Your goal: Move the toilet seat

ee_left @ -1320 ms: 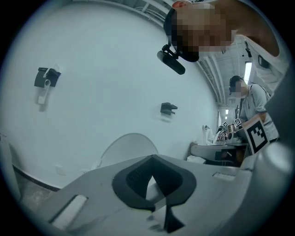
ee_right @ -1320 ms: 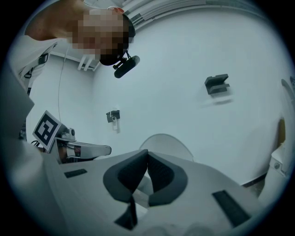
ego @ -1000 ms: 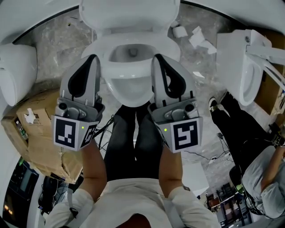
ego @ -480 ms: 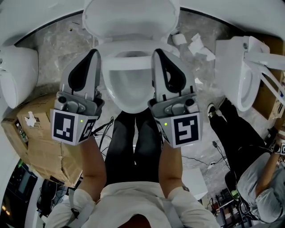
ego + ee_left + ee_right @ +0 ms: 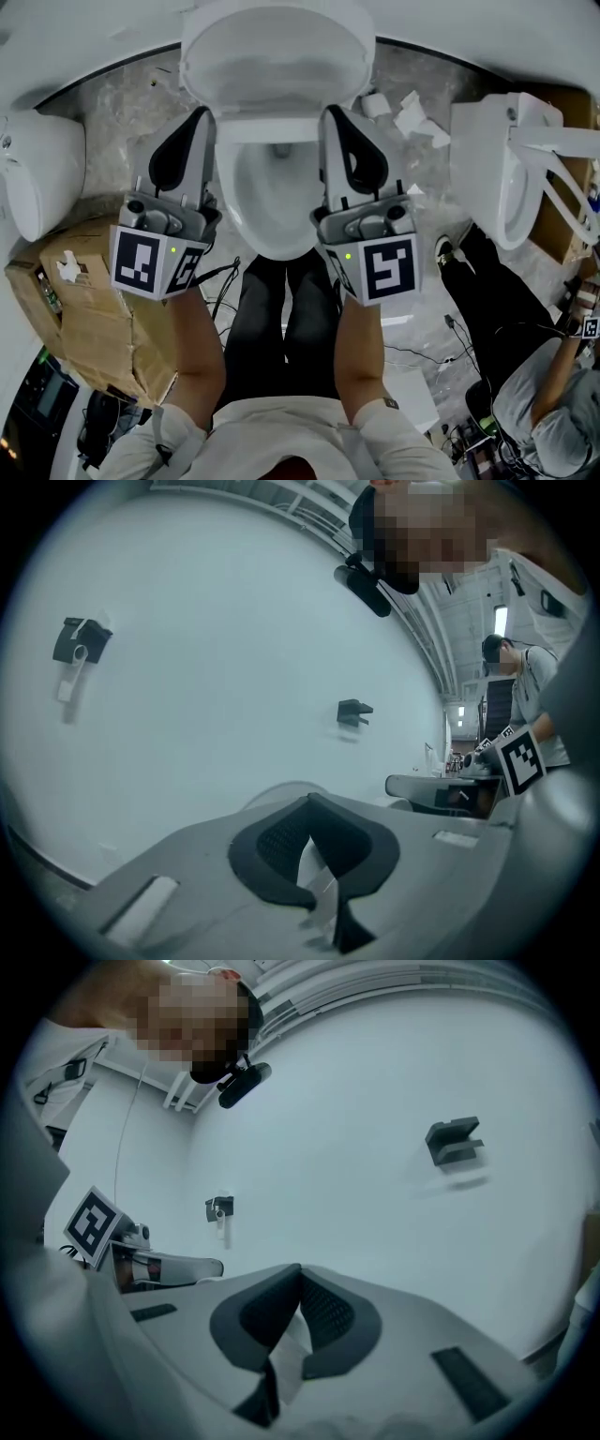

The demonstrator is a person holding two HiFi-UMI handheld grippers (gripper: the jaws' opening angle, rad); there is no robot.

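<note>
Toilet seat [image 5: 277,66] swung upright; left gripper [image 5: 202,114], right gripper [image 5: 330,112] closed, empty, just below.

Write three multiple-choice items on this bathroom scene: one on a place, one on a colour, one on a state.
1. Where does the cardboard box lie?
A) at the person's left side
B) on the person's lap
C) at the person's right side

2. What colour is the toilet in front of the person?
A) black
B) white
C) brown

3. How do the jaws of the left gripper and the right gripper stand?
A) both wide apart
B) one apart, one together
C) both together

Answers: 1 A, the head view shows the box beside the left leg; 2 B, bowl and lid are white; 3 C, each gripper view shows its pads closed together.
</note>
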